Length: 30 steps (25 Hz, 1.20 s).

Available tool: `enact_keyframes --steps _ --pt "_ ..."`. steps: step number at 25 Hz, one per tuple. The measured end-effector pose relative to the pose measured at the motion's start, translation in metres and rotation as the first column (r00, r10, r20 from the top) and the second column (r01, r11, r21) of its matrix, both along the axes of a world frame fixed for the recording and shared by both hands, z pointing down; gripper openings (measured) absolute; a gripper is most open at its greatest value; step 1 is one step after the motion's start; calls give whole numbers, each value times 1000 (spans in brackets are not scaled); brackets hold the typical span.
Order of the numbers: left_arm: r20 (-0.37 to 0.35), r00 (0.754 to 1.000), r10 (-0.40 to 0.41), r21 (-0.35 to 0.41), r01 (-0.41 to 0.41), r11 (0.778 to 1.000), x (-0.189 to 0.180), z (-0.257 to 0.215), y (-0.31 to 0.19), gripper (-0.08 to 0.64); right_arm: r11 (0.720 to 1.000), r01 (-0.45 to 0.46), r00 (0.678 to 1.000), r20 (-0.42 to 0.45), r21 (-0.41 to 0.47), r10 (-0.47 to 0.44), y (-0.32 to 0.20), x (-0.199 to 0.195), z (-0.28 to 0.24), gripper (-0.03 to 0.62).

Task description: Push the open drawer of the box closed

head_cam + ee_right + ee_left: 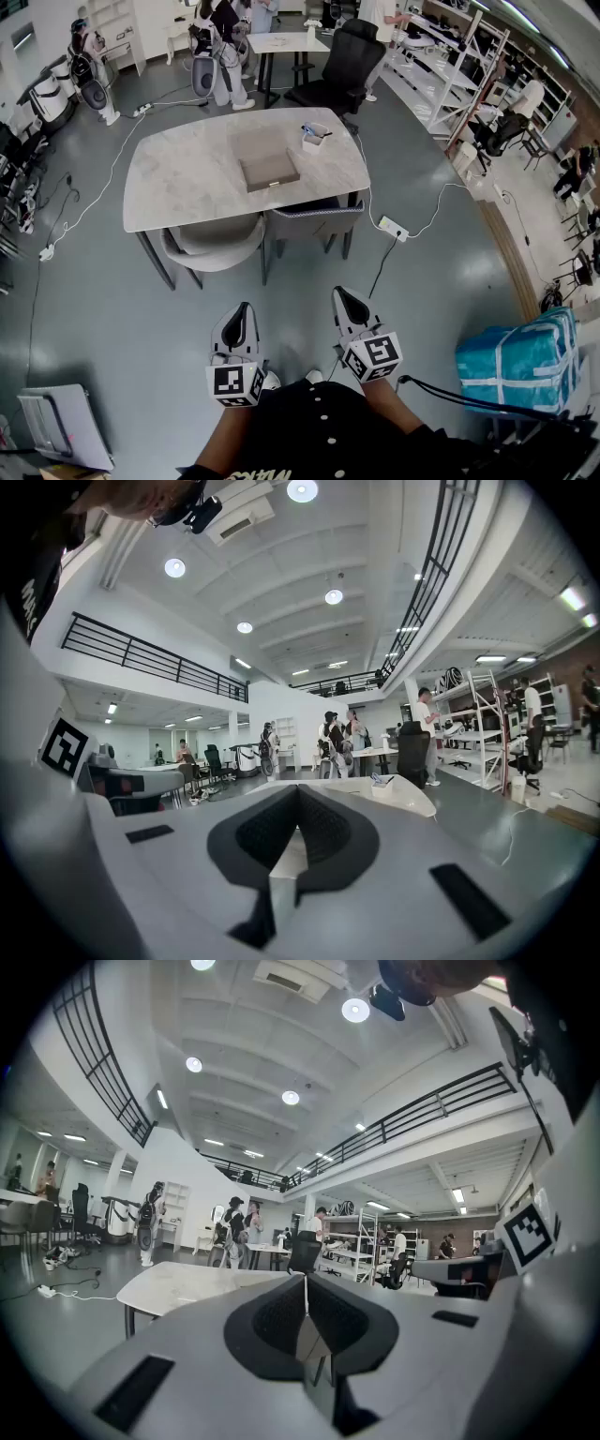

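A flat brown box [269, 171] lies on the marble-topped table [178, 178], far ahead of me in the head view. A small pale tab shows at its near edge; how far the drawer stands out is too small to tell. Both grippers hang low by my body, well short of the table. My left gripper [244, 311] [306, 1279] is shut with nothing in it. My right gripper [343, 298] [298, 789] is shut and empty too. The table [187, 1283] [408, 797] appears beyond the jaws in both gripper views.
A small white holder [313, 137] [380, 782] stands on the table's far right. Two grey chairs [211, 246] [314, 223] are tucked under the near side. A power strip [392, 228] with cable lies on the floor, and a blue wrapped bundle [520, 361] sits at right. People stand behind.
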State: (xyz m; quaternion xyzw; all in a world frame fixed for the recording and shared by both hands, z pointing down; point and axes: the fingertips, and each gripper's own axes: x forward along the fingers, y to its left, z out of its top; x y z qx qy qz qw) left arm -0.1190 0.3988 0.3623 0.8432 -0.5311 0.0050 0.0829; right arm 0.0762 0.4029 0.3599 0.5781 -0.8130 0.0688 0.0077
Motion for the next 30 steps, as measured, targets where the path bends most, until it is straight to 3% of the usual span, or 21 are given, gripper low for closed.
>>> enact_keyframes --steps 12,18,30 --pt "-9 1000 -3 7 3 1000 -3 -8 -14 17 1000 5 1000 -5 -2 -5 -12 -6 -2 -3" --pt "-11 1000 10 8 -10 1000 -5 -6 -16 18 999 15 1000 -21 40 -14 -13 -14 -6 -3" --pt "17 998 59 -5 -59 998 -43 3 -17 17 1000 -8 1000 13 13 7 -4 -60 9 -3"
